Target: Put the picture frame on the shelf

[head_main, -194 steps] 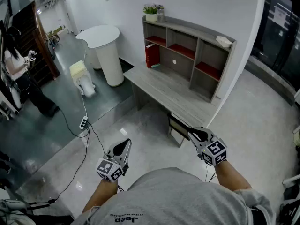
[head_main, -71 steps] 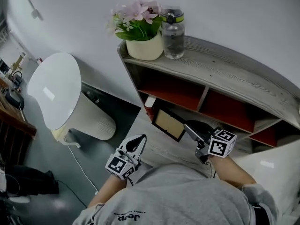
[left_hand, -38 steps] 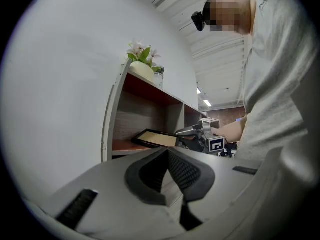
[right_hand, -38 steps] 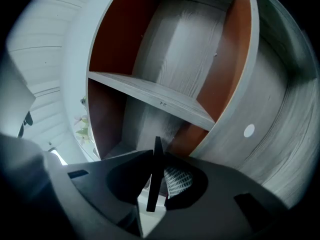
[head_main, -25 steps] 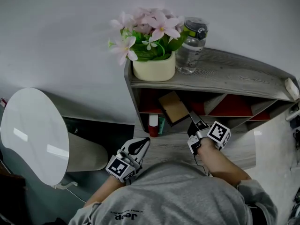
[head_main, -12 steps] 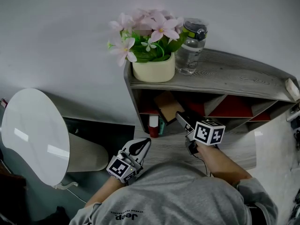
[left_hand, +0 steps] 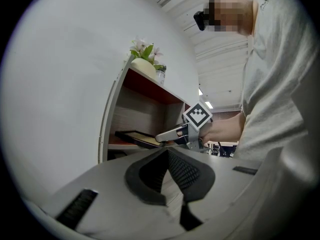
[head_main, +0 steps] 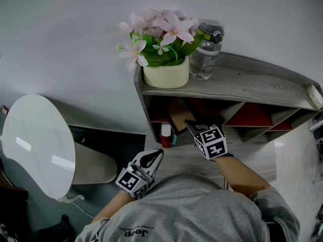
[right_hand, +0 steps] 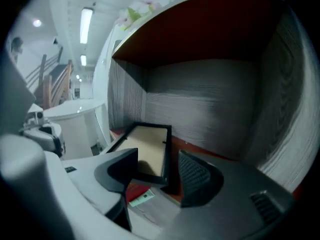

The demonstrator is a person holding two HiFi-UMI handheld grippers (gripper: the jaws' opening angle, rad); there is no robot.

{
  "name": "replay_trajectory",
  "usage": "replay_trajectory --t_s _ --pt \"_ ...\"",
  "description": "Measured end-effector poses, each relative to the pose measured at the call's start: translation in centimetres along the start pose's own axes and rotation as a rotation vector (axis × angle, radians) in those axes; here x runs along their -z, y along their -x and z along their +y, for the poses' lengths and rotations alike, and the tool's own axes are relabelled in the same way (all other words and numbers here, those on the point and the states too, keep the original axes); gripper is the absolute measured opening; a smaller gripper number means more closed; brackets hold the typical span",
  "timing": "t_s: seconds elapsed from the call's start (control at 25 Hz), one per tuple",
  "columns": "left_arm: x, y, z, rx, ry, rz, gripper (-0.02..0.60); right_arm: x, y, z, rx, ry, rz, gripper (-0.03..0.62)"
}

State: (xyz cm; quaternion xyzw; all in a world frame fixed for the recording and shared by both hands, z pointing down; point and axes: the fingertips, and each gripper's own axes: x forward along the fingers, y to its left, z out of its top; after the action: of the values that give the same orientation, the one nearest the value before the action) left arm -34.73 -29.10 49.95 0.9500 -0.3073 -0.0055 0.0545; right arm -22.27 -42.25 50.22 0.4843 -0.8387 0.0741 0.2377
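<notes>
R claw (head_main: 193,126) at pic frame (head_main: 177,114) in shelf (head_main: 252,87) cubby, L claw (head_main: 151,158) low, flowers (head_main: 161,39) on top

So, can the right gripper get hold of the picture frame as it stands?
Likely yes: the right gripper is open, jaws astride the near edge of the picture frame, nothing blocking.

Head view: the picture frame (head_main: 178,114) is largely hidden under the top board of the shelf (head_main: 252,84) and behind the right gripper (head_main: 196,126). The shelf's right end is cut by the picture edge. Right gripper view: the frame's near left corner lies behind one jaw. The red item (right_hand: 136,191) beneath it is partly covered and unidentifiable.
</notes>
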Motion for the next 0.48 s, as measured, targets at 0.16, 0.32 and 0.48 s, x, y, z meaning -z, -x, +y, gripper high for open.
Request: replay_trajectory --t_s 0.16,0.32,0.48 --pt "-0.5 0.1 -0.1 0.000 -0.007 -0.013 0.008 -1.7 1.0 0.0 0.066 0.135 -0.042 0.276" --pt "-0.6 0.4 0.3 -0.013 -0.007 -0.018 0.009 -3.4 3.1 4.1 -0.040 0.242 -0.125 0.275" --pt "-0.6 0.2 0.1 -0.009 -0.008 -0.013 0.008 -1.7 2.8 7.8 -0.114 0.407 -0.085 0.278"
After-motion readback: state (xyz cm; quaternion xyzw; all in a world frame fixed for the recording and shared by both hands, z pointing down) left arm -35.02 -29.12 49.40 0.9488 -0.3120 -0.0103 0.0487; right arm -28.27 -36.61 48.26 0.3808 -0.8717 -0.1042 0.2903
